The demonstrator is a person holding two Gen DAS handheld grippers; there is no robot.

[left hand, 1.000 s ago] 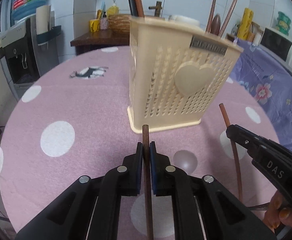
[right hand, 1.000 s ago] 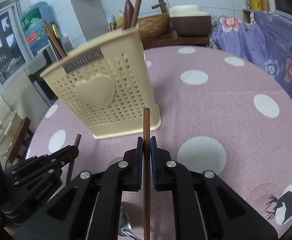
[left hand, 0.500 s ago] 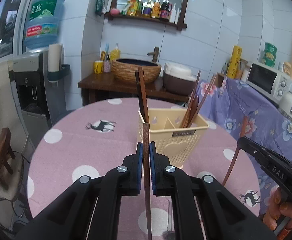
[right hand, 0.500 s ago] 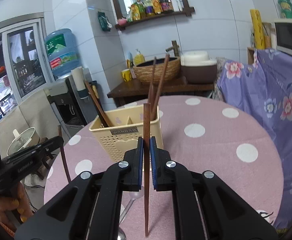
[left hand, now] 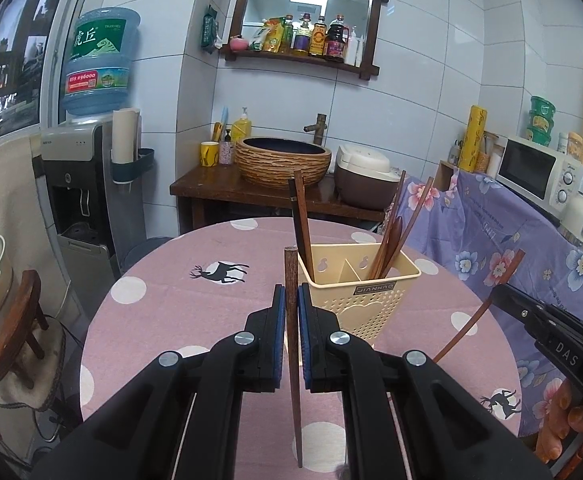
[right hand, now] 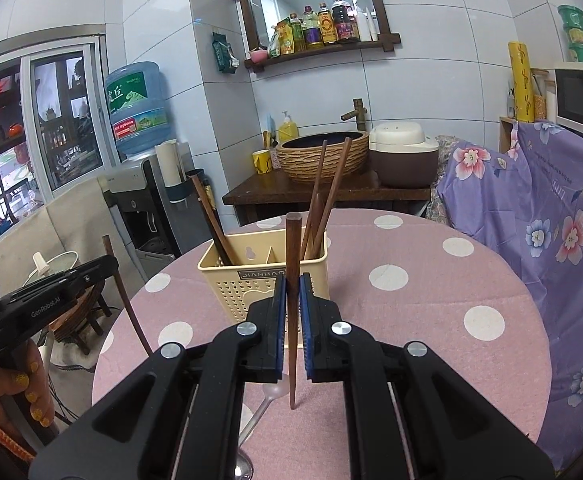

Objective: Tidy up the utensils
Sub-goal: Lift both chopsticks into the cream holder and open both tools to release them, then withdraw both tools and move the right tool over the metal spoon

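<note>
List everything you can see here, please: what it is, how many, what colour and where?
Utensil holder: one, cream, on the table.
Chopsticks in holder: several, dark brown, standing in its compartments.
Held chopsticks: two, brown, one clamped in each gripper.
Spoon: one, clear-handled, on the table below the right gripper.
Table: one, pink with white dots.
Water bottle: one, blue, on the dispenser at left.
Basin: one, woven brown, on the wooden counter.
Rice cooker: one, white and brown, beside the basin.
Microwave: one, white, far right.
Bottles: several, mixed colours, wall shelf.
Left gripper: black, shut.
Right gripper: black, shut.
</note>
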